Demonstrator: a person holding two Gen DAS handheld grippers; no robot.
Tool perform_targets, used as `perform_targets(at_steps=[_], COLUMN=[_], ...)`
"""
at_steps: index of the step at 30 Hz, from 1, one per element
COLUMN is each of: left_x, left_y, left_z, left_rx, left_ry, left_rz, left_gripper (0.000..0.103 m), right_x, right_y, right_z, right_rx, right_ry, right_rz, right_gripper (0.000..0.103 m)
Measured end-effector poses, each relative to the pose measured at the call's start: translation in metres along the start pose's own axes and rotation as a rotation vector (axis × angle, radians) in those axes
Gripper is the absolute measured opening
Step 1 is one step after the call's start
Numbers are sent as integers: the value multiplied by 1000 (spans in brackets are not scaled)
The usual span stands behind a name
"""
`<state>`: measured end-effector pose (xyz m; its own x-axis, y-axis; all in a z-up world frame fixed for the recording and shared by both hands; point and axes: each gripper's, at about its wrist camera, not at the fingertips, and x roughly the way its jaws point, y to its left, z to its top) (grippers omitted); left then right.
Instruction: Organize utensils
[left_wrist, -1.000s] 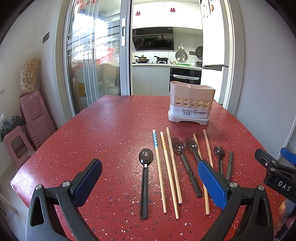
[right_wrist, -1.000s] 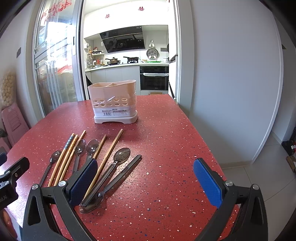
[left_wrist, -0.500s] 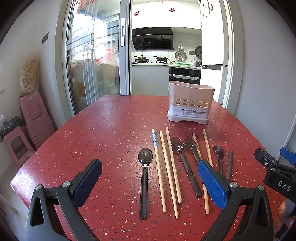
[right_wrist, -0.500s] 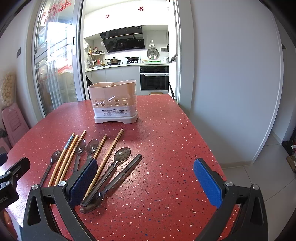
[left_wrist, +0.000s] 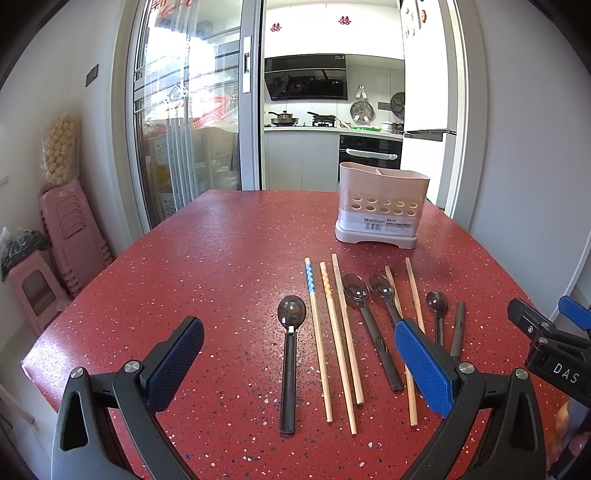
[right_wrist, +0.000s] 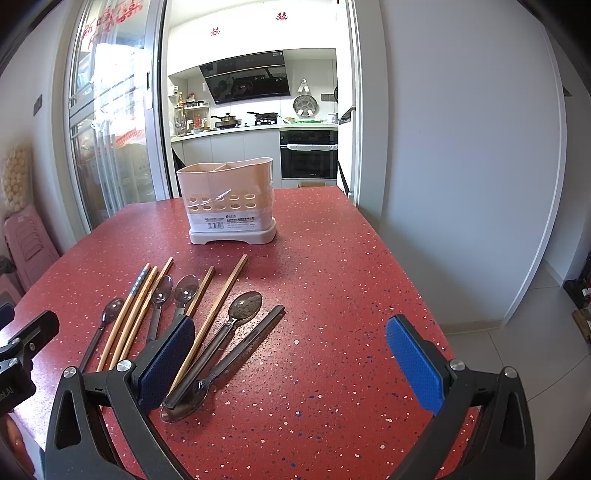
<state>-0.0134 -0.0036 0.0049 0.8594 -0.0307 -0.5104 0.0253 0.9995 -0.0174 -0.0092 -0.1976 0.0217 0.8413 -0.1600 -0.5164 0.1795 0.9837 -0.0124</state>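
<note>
Each tool has black plastic arms with triangular cut-outs and silver screw heads, ending in blue textured pads. The left tool (left_wrist: 299, 362) matches the right tool (right_wrist: 290, 360). The right tool's black body carries white "DAS" lettering.

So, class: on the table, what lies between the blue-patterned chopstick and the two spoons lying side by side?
In the left wrist view, two plain wooden chopsticks lie between the blue-patterned chopstick and the paired spoons.
</note>
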Motion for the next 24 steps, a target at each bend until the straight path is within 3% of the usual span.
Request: perform_targets(at_steps=[24], left_x=[-1], left_y=[-2], left_z=[-1], left_rx=[5], left_ry=[2], left_rz=[1], left_gripper=[103], right_x=[0], right_y=[-1], right_z=[-2], right_rx=[6], right_ry=[10], right_rz=[4], right_gripper=[103])
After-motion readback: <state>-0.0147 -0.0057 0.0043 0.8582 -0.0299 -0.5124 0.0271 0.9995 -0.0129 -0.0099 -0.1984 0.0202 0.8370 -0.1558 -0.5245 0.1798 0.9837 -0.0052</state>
